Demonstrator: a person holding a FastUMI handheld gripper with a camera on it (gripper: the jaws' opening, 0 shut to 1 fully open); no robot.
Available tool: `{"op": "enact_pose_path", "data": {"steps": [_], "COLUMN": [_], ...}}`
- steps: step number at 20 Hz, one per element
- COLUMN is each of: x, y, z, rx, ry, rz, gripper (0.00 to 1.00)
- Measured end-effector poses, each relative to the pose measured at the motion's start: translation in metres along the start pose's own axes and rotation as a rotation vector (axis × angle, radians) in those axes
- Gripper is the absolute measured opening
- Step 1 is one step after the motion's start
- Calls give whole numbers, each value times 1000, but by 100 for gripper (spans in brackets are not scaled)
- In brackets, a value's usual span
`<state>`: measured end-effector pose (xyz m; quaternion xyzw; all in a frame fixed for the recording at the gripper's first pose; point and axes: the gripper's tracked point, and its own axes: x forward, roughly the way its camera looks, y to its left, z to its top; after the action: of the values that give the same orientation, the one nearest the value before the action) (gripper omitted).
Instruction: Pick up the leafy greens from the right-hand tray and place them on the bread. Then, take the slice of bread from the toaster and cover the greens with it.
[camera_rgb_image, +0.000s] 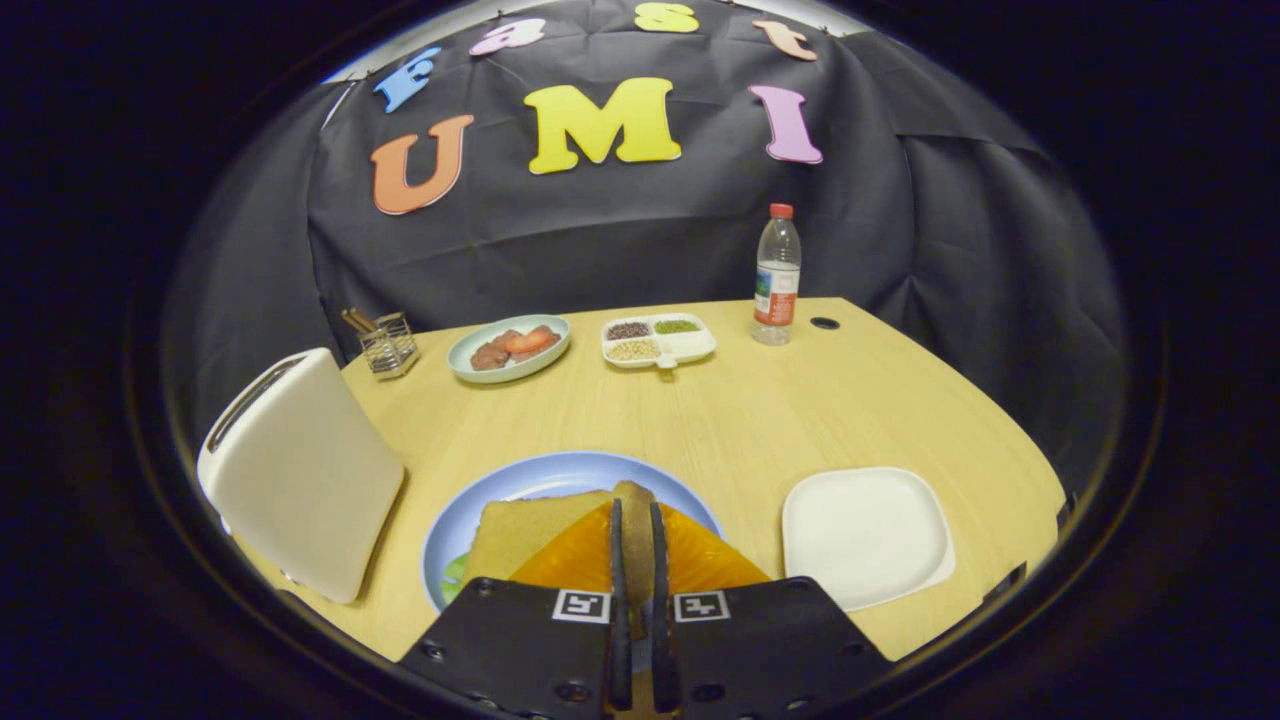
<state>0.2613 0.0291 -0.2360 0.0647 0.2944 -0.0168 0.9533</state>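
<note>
- Toaster (300, 470): stands at the near left, beside the plate. Its slot looks empty, so I judge the covering step is in hand.
- Rack (385, 342) of sticks: far left, well apart from my work.
- Dish (468, 358) of meat and tomato: far side, left of centre, no obstacle.
- Plate (560, 472): just under my fingers. It is the target.
- Greens (455, 575): a green edge peeks out at the near left of the bread (520, 530), which lies flat on the plate. How much leaf lies beneath I cannot tell.
- Gripper (635, 508): fingers nearly closed, both seemingly pressing on the slice (635, 492), held edge-on between them over the plate's middle.
- To do well: I should lower the slice, tip it flat, square it with the bread, and open only when it rests. Letting go early risks it sliding off or dragging the greens.
- Divided tray (690, 345) of grains: far centre, clear of my path.
- Bottle (777, 275): upright, far right, beside a hole (825, 323) in the table (800, 420).
- White tray (865, 535): near right, just beside the plate and bare. My gripper should not knock it when backing off.
</note>
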Motion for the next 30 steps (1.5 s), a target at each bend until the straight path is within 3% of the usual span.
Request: {"op": "enact_pose_path", "data": {"steps": [2, 4, 7, 13, 17, 30], "x": [1, 1, -4, -44, -87, -266], "y": [-5, -8, -12, 4, 7, 40], "z": [-4, -4, -3, 21, 42, 88], "rx": [-3, -8, -18, -40, -95, -139], "ry": [1, -1, -10, -127, -220, -491], "rz": [-4, -3, -9, 44, -4, -4], "gripper": [9, 23, 35, 98, 97, 96]}}
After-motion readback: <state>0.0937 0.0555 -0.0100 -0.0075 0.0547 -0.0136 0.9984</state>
